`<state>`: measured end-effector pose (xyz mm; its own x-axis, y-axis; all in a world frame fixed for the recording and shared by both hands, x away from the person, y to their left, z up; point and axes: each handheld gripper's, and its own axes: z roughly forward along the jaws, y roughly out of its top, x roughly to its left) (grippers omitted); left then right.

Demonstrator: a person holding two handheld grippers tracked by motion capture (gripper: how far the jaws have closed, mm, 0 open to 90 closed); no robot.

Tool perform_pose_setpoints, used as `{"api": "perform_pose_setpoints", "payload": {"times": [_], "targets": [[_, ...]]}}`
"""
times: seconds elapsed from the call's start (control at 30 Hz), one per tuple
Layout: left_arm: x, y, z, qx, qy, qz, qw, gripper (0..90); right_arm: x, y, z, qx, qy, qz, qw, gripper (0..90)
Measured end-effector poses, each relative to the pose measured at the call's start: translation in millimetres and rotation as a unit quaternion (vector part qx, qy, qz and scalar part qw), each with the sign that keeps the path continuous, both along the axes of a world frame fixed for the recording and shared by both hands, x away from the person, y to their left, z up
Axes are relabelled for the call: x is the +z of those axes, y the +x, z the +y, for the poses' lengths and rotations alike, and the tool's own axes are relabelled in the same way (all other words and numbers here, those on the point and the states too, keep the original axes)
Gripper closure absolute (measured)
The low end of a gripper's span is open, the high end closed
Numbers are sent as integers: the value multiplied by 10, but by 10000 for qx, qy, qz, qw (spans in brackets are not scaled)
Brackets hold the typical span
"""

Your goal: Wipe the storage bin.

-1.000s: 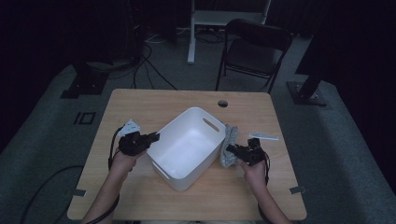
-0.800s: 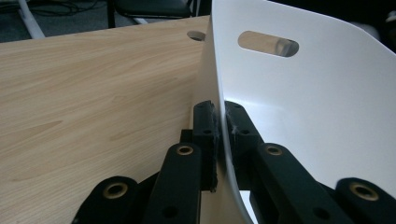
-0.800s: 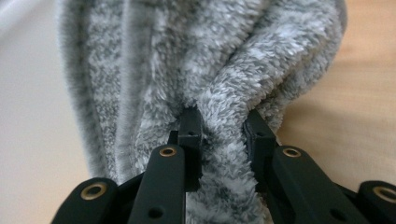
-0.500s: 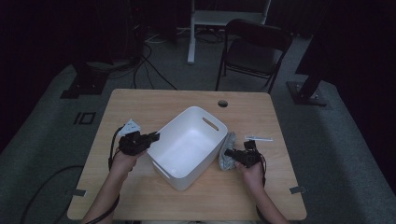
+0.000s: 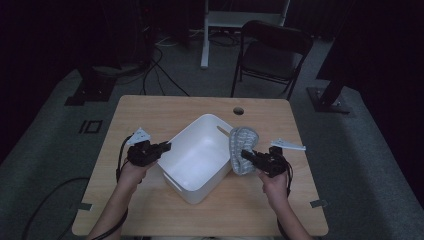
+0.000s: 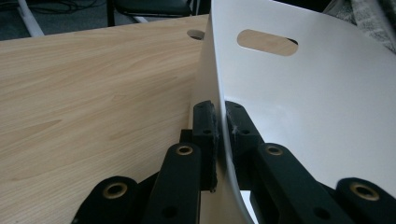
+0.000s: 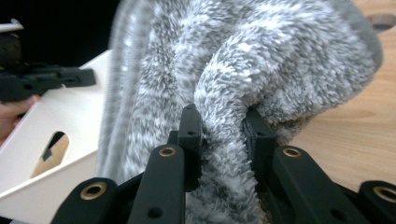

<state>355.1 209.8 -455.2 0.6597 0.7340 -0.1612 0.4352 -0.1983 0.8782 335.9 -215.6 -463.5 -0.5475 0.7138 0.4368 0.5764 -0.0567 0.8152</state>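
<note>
- Fuzzy grey-white cloth (image 5: 242, 150): held up off the table (image 5: 150, 120), just beside the R wall of the white bin (image 5: 200, 150), upper end above the bin rim, lower end hanging by the bin's side.
- R gripper (image 5: 248, 156): clenched on a fold of the cloth; in the right gripper view the fold (image 7: 224, 107) bulges up between the two black pads (image 7: 191, 135), pile squeezed on both sides.
- Cloth texture: plush, mottled grey/white; edges blurred in the right gripper view.
- L gripper (image 5: 164, 148): clamped on the bin's L wall near a corner. In the left gripper view the thin white wall (image 6: 219, 116) runs between the pads (image 6: 205, 135), one pad outside, one inside, both touching.
- Bin: sits at table centre, turned at an angle to the table edges, slot handle (image 5: 223, 131) in the far wall; inside looks bare as far as can be seen.
- Grippers well apart, one each side of the bin; forearms enter from the near edge.
- Table: light wood, round cable hole (image 5: 238, 110) near far edge.
- Beyond the table: dark folding chair (image 5: 272, 55) on the floor.
</note>
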Motion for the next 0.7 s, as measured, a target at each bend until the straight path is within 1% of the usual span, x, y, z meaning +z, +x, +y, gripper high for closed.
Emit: {"api": "perform_pose_setpoints", "payload": {"times": [0.1, 0.4, 0.57, 0.7], "targets": [[-2, 2, 2, -11, -16, 5, 10000, 841, -57, 15, 31, -34, -42, 37, 10000, 736], [-3, 4, -1, -7, -24, 2, 10000, 840, -170, 32, 101, -92, -398, 156, 9990, 735], [-1, 7, -3, -19, 0, -2, 10000, 840, -228, 55, 105, -106, -417, 264, 9987, 735], [-3, 10, -5, -11, -15, 3, 10000, 839, -254, 65, 104, -99, -432, 287, 9986, 735]]}}
